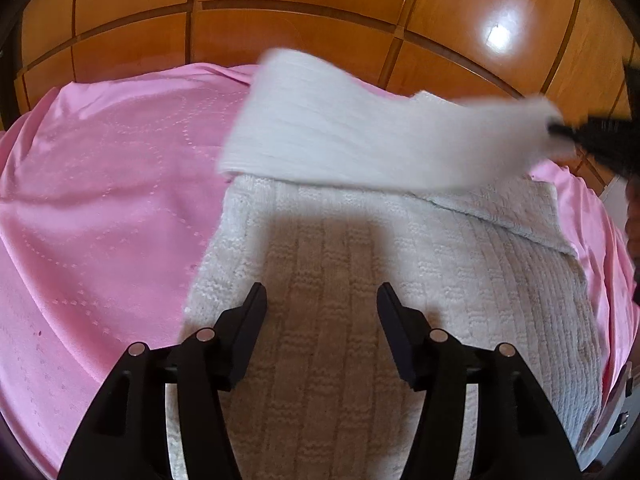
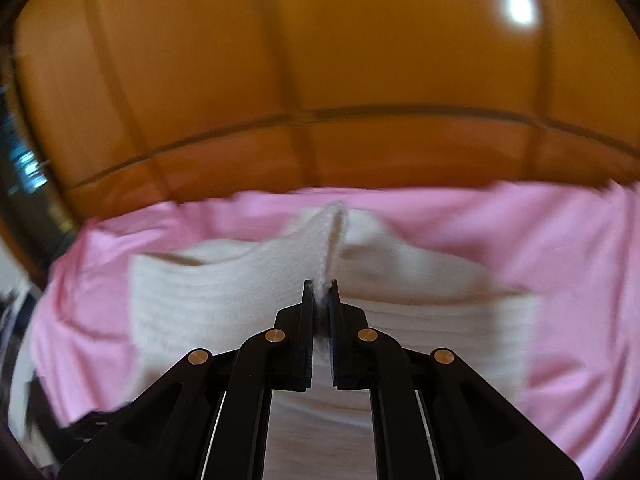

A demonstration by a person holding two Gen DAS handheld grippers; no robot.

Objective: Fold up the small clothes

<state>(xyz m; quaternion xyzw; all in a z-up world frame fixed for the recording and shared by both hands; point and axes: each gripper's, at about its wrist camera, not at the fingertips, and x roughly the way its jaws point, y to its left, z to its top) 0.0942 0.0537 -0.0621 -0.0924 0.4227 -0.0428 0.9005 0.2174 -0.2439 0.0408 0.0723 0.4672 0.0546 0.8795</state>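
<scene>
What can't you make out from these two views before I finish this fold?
- Left wrist view: the lifted flap is motion-blurred; the right gripper is cut off by the frame edge.
- Right wrist view: all blurred; the sweater weave and far edge are unreadable.
- Both views: the sweater's near hem hides behind the gripper bodies.

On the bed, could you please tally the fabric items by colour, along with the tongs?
White: 1, knitted garment
Pink: 1, bedspread
Black: 2, left tongs and right tongs
Total: 4
</scene>
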